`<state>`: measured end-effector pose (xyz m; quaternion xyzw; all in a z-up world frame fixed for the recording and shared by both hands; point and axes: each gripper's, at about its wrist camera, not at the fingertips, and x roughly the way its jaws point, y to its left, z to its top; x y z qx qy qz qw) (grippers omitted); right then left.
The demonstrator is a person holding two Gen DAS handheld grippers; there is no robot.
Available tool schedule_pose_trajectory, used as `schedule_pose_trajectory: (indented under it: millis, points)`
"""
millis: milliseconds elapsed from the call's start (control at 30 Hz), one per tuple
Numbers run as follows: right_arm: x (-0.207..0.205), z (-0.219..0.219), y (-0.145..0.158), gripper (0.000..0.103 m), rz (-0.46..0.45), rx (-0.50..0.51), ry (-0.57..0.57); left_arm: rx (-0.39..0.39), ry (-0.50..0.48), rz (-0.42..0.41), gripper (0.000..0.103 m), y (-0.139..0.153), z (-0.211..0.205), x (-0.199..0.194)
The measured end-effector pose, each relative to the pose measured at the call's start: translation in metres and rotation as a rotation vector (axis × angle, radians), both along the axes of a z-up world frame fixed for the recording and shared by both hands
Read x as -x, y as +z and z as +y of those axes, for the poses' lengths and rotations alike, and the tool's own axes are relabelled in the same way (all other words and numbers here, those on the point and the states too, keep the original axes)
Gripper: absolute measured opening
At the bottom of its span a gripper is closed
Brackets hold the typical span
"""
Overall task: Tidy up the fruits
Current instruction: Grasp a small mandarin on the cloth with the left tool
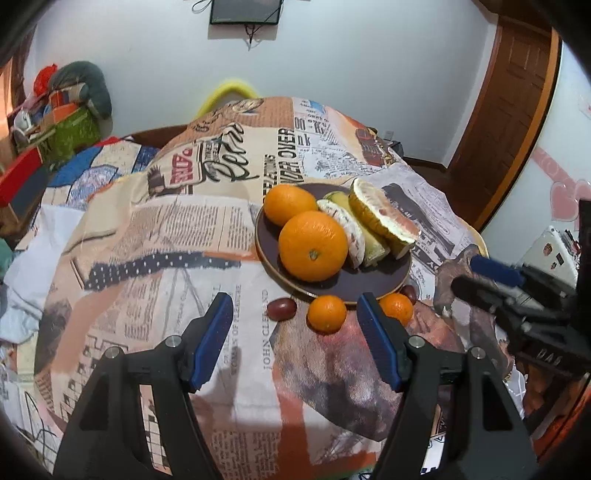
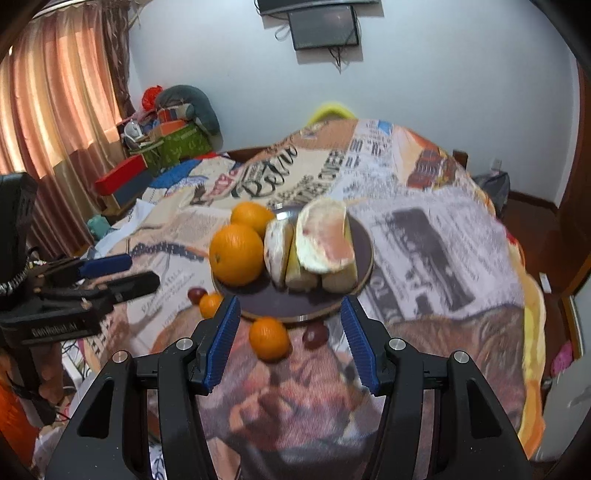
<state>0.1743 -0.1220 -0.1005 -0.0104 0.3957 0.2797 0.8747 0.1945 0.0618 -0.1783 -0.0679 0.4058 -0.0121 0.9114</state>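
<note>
Blue-padded left gripper (image 1: 295, 332) nearest in the left wrist view, jaws spread, nothing between the pads. Just ahead of its fingertips, on the newsprint-patterned cloth (image 1: 155, 236): one small mandarin (image 1: 327, 314), in line with the gap though clear of both pads; a second small mandarin (image 1: 397, 308), partly hidden behind the right-hand pad; a dark red fruit (image 1: 281, 309) to the left of the first mandarin; another dark red fruit (image 1: 409, 293) at the near rim of the plate.

Right gripper (image 2: 290, 341) likewise spread and empty. Second mandarin (image 2: 269, 338) lying between its fingertips on the cloth, no contact with either pad. Dark red fruit (image 2: 314, 336) just right of that mandarin, inside the gap. Near rim of the dark plate (image 2: 295, 314) immediately beyond the fingertips.

Dark plate (image 1: 354, 284) next, beyond all four loose fruits. On it: two large oranges (image 1: 313, 245) on its left half, one behind the other and touching; peeled pomelo pieces (image 1: 380, 218) on its right half, leaning against one another.

Beyond the plate: far edge of the cloth, a yellow chair back (image 1: 231, 92), then a white wall with a mounted dark screen (image 1: 243, 11).
</note>
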Motion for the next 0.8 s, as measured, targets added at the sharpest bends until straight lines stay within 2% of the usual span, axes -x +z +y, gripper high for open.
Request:
schedule_pose_trajectory:
  millis: [200,367,500,600,733,800]
  points:
    - [0.003,0.007,-0.025,0.053,0.081,-0.013,0.02,-0.017,-0.006,0.027,0.069,-0.012,0.0,0.001]
    - [0.002,0.018,-0.032,0.053,0.101,-0.011,0.048,-0.01,-0.023,0.052,0.069,-0.023,0.0,-0.002]
    - [0.0,0.025,-0.037,0.041,0.108,-0.006,0.063,0.006,-0.046,0.06,0.069,-0.028,-0.001,-0.005]
    - [-0.003,0.029,-0.042,0.037,0.111,0.006,0.066,0.011,-0.066,0.06,0.063,-0.03,-0.004,-0.007]
    - [-0.004,0.031,-0.046,0.035,0.108,0.018,0.065,0.027,-0.099,0.083,0.048,-0.035,-0.008,-0.012]
    - [-0.005,0.03,-0.046,0.032,0.111,0.01,0.07,0.031,-0.115,0.097,0.045,-0.038,-0.011,-0.016]
